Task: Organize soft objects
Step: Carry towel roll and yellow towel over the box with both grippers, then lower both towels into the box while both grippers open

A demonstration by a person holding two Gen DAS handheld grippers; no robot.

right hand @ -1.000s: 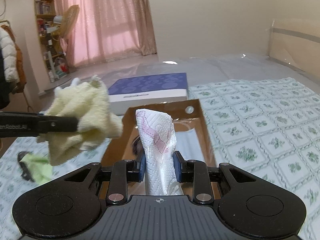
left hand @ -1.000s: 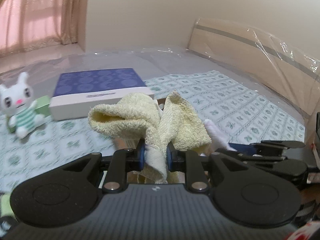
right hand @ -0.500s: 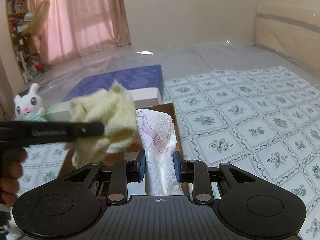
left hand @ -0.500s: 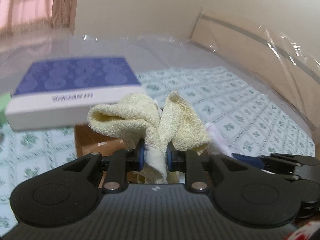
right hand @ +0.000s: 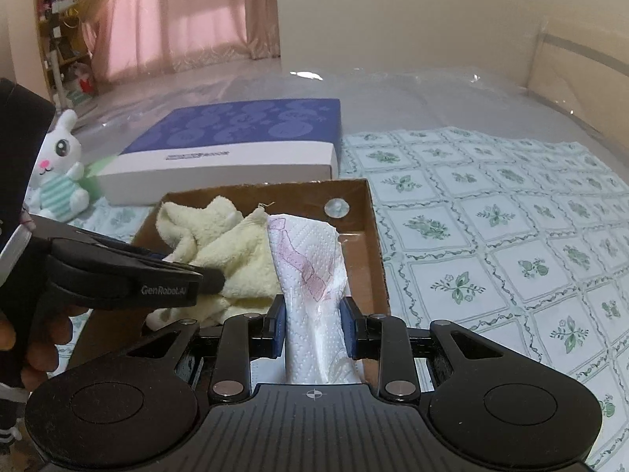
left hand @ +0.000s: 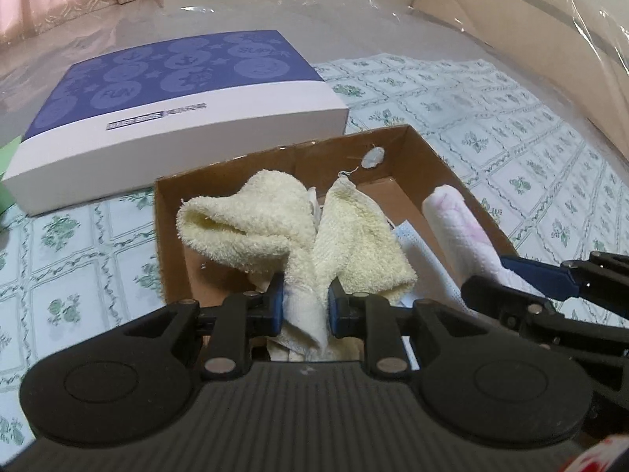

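My left gripper is shut on a pale yellow towel and holds it inside the open brown cardboard box. My right gripper is shut on a white paper tissue with a pink print, held over the same box. The towel and the left gripper's black body show at the left of the right wrist view. The tissue and the right gripper's blue pad show at the right of the left wrist view. A white sheet lies in the box.
A flat purple and white box lies just behind the cardboard box. A white bunny plush in a striped shirt sits at the far left beside a green item. The bed has a green patterned sheet and a plastic-wrapped headboard.
Both grippers have moved forward and down to the cardboard box. The towel now hangs inside the box and the tissue is over its right side. Both grips are unchanged.
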